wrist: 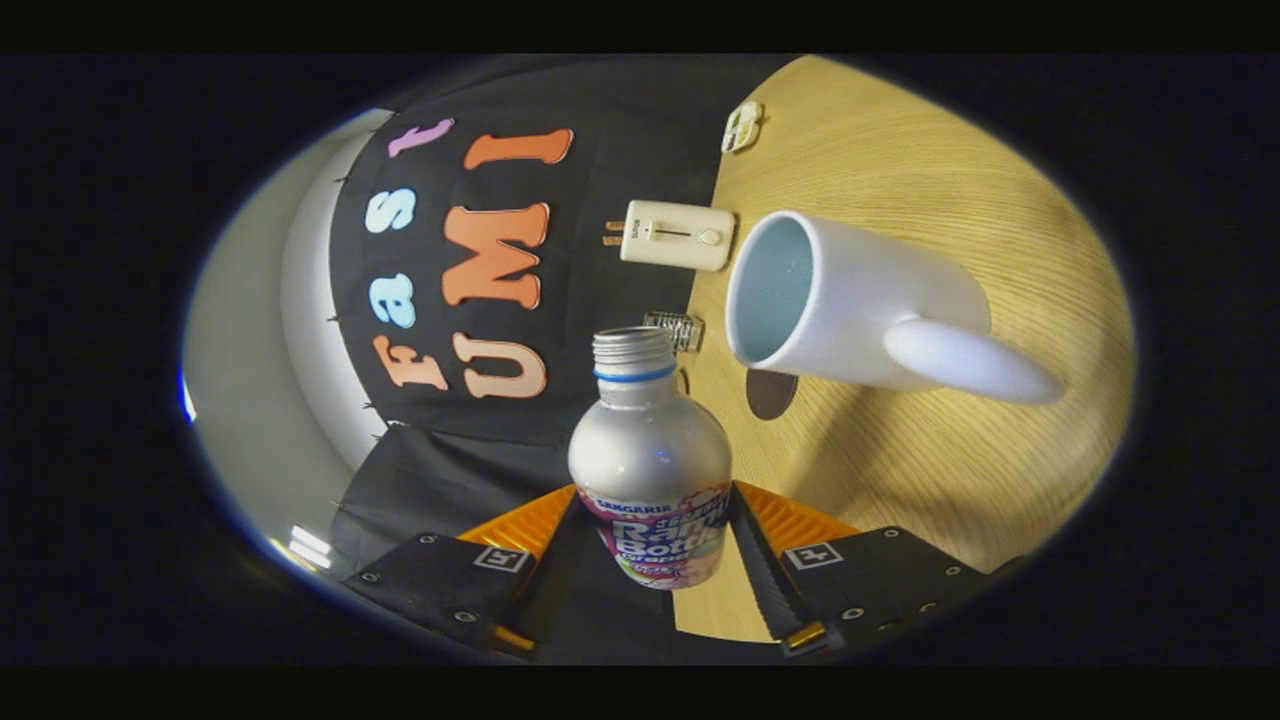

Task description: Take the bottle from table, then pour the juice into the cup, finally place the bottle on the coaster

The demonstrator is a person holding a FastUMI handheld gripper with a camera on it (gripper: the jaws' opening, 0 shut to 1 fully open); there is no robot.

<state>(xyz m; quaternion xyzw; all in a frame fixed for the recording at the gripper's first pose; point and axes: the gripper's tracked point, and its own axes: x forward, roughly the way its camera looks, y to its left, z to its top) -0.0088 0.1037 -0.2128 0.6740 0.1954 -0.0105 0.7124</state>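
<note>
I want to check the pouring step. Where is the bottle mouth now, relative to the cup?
In the gripper view, the bottle is clamped between the tongs; its open mouth is close to the white cup's rim, not over it.

The tool (pixel 655 545) has both fingers clamped on the uncapped silver bottle (pixel 650 460), with the white cup (pixel 850 300) at 1 o'clock on the wooden surface (pixel 950 460), a dark coaster (pixel 770 393) between them.
</note>
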